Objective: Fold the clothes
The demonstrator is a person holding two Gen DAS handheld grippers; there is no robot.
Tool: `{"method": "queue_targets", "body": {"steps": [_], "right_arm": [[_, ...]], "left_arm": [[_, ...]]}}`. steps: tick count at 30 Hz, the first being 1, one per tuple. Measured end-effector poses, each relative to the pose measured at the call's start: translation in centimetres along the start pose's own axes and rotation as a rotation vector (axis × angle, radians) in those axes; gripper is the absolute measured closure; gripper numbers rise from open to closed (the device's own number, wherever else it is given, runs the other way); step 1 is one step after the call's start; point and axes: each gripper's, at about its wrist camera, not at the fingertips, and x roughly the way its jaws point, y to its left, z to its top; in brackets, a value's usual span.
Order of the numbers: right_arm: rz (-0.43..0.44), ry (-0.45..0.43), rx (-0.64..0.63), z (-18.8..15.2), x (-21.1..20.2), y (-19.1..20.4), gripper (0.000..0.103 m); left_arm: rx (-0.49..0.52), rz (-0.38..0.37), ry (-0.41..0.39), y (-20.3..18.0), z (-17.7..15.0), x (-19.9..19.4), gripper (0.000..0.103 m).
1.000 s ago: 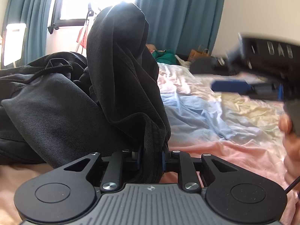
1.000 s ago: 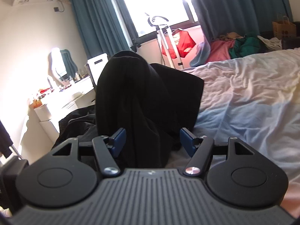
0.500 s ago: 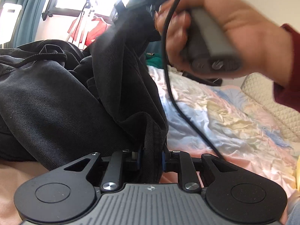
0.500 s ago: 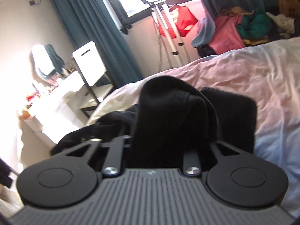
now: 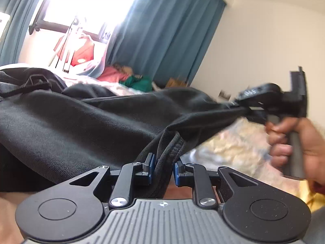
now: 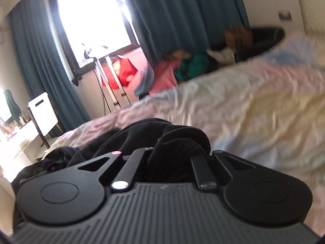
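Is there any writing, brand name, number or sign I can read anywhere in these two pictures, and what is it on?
No text here can be read.
Pale marks on the right tool, seen from the left tool's camera: blurred by motion, unreadable.
Small plate on the wall: blurred, nothing legible.
Small cross mark on the left tool's body: a symbol, not writing.
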Motion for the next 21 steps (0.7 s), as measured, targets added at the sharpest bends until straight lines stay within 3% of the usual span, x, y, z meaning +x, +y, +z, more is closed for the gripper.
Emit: {"method": "queue_targets", "body": {"steps": [5, 12, 14, 16, 18, 21], "right_arm": [[0.195, 0.168, 0.403, -4.0, -0.4, -6.2, 0.092], [0.380, 0.126, 0.575, -4.3, 0.5, -6.2, 0.087], [0.421, 0.127, 0.670, -4.7, 1.2, -7.1, 0.080], [0.469, 0.122, 0.754, -5.0, 1.9, -8.0, 0.052], [0.503, 0.099, 0.788, -5.0, 2.4, -8.4, 0.041], [0.504, 0.087, 0.813, -5.2, 3.7, -8.6, 0.040]], "left_arm": [[0.081, 0.109, 0.126, -0.9, -1.7, 1.6, 0.083], [0.080, 0.150, 0.137, -0.8, -1.8, 1.3, 0.083], [0.074, 0.157, 0.138, -1.0, -2.1, 0.8, 0.083], [0.069, 0.159, 0.137, -1.0, -2.0, 0.7, 0.083], [0.069, 0.162, 0.136, -1.1, -1.9, 0.5, 0.083], [0.070, 0.165, 0.137, -1.4, -1.6, 0.6, 0.083]]}}
